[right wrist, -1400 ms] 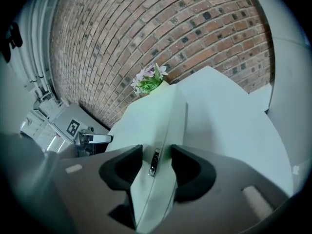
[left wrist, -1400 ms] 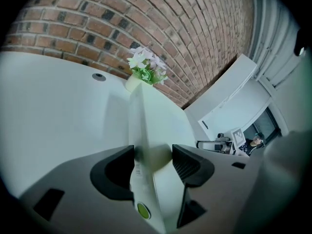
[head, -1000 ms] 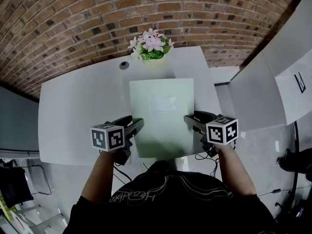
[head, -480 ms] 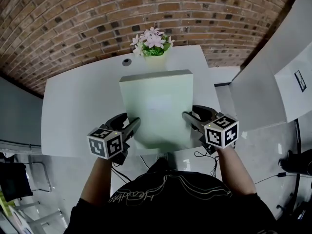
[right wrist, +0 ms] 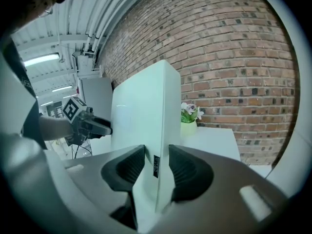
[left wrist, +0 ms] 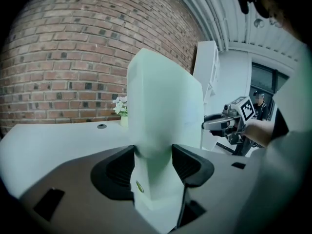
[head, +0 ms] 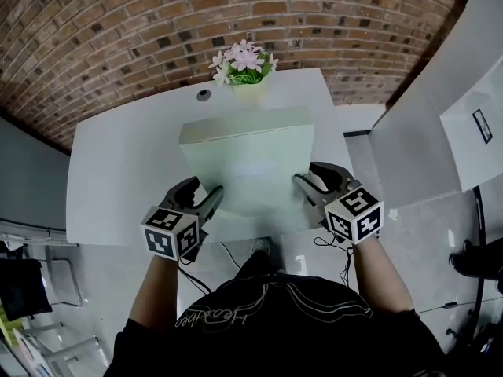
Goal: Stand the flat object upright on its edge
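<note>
Left gripper [head: 214,200] and right gripper [head: 305,184], whose fingers [right wrist: 187,172] have just been closing, clamp the side edges of the pale green panel [head: 247,159], tilted above the counter [head: 126,171]; a pot [head: 248,93] of pink flowers [head: 244,60] stands at the far edge.

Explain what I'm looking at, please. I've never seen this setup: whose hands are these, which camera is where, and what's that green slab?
There is no robot here. A person holds a two-jaw gripper in each hand. The wide picture comes from a camera on the person's head, looking steeply down. The other two come from cameras riding on each gripper, looking along its jaws. The left gripper and the right gripper each clamp one side of a pale green flat box, held tilted over a white table. The right gripper's jaws have just been closing, with the box between them. At the table's far edge stands a pot of pink flowers.
</note>
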The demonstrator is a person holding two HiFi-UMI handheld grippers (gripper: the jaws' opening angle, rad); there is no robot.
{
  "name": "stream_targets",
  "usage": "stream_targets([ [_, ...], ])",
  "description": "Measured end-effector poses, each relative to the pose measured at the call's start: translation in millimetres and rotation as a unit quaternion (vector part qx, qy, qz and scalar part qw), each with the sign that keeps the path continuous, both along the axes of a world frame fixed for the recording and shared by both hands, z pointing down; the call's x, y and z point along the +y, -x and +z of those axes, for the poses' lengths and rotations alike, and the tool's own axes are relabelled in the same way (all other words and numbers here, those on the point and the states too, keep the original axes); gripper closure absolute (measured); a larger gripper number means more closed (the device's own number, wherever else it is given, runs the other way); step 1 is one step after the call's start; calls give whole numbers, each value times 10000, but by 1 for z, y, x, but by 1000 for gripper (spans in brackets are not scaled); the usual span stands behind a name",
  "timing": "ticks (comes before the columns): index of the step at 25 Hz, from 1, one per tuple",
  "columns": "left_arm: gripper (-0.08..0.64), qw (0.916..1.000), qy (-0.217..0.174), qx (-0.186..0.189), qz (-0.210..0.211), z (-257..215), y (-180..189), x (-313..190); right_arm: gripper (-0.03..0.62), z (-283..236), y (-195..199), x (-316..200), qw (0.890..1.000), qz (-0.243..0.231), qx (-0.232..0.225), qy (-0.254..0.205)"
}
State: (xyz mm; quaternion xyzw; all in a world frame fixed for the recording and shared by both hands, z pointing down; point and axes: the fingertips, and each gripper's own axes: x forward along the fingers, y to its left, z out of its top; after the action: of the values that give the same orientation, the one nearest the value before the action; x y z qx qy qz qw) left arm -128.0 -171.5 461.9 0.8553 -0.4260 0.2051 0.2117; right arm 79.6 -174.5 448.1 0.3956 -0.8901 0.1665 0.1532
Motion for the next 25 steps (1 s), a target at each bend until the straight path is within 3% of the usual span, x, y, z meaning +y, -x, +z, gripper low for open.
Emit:
stream_targets([
  [8, 314, 9973, -604, -393, 119, -9, -2, 18, 437, -1, -2, 18, 9994, 19, 156, -312],
  [14, 314, 9951, -589, -766, 217, 2, -2, 38, 442, 8, -2, 33, 9979, -38, 471, -449],
  [25, 314, 9945, -929, -358, 318, 0, -4, 54, 442, 9, -6, 51, 9959, -165, 683, -564],
])
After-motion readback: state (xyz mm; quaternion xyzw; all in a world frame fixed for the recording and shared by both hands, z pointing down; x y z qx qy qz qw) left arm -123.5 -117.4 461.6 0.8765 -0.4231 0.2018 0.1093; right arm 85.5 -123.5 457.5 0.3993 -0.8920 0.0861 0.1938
